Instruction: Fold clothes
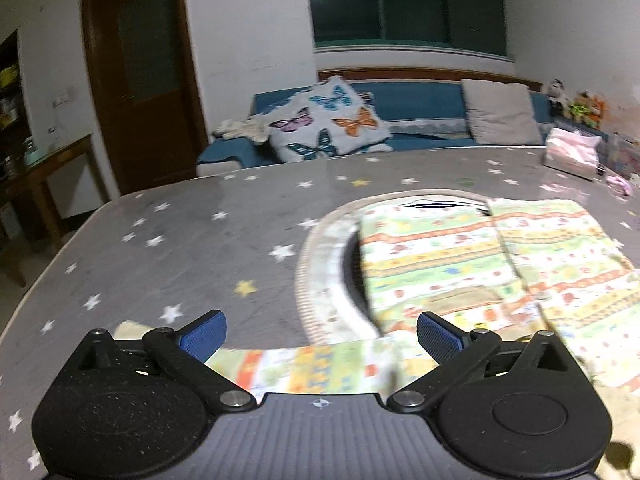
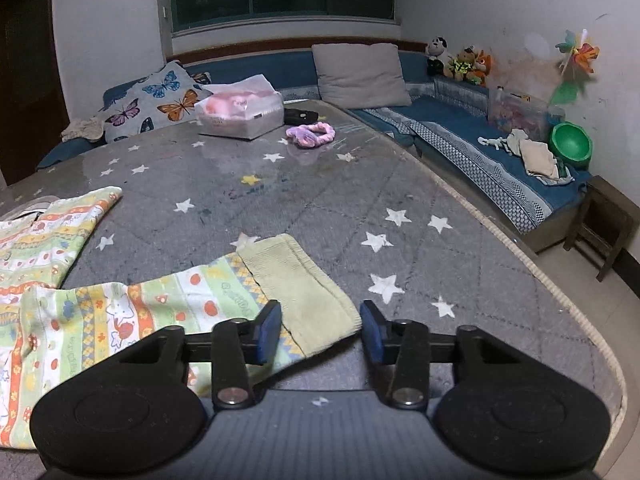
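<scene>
Both grippers hang with jaws spread wide and hold nothing. The left gripper [image 1: 322, 334] sits at the bottom of its frame over a sleeve [image 1: 316, 366]; the garment [image 1: 496, 260] fills the right half. The right gripper [image 2: 320, 334] frames the pale cuff [image 2: 304, 292], low centre, on the table [image 2: 320, 200].

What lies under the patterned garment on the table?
A round ring-shaped mat shows beside the garment, on the star tablecloth. Its covered part is hidden.
</scene>
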A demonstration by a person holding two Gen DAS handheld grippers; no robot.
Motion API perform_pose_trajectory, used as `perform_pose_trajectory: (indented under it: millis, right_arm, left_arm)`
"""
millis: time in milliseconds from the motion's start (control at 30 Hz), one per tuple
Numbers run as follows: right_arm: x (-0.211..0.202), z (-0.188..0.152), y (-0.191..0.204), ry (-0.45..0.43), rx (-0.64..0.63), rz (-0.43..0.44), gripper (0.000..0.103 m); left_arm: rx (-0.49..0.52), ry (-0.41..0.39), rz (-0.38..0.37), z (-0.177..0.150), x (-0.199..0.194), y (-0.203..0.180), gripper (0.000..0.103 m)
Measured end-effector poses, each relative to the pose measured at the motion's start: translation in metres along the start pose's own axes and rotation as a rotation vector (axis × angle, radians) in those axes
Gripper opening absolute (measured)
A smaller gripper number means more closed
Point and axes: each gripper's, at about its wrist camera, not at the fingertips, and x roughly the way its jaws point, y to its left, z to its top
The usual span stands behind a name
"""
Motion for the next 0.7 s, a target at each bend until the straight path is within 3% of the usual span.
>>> perform_pose_trajectory:
  millis: [67,267,400,567,700]
  right_arm:
    - [-0.003,0.0,0.002,-0.006,0.005,0.012,0.009]
    - [-0.023,-0.001,0.003,-0.07,0.02,-0.04,0.007]
    - [-0.019,-0.013,-0.007,-0.035,0.063,-0.06,0.007]
    - [-0.031,-0.006,-0.009,-0.068,0.099,-0.025,0.007]
    - [-0.054,0.012,-0.003,-0.123,0.122,0.059,0.007]
  left_arm:
    - [0.013,0.0,-0.022,0.003,0.002,-0.011,0.103]
    - [0.073,-0.002,-0.067,0.003,0.007,-0.037,0.103]
    - [0.098,0.011,-0.089,0.001,0.01,-0.052,0.103]
    - [0.138,0.001,-0.129,0.002,0.007,-0.07,0.103]
    - [0.151,-0.013,-0.171,0.003,0.003,-0.084,0.103]
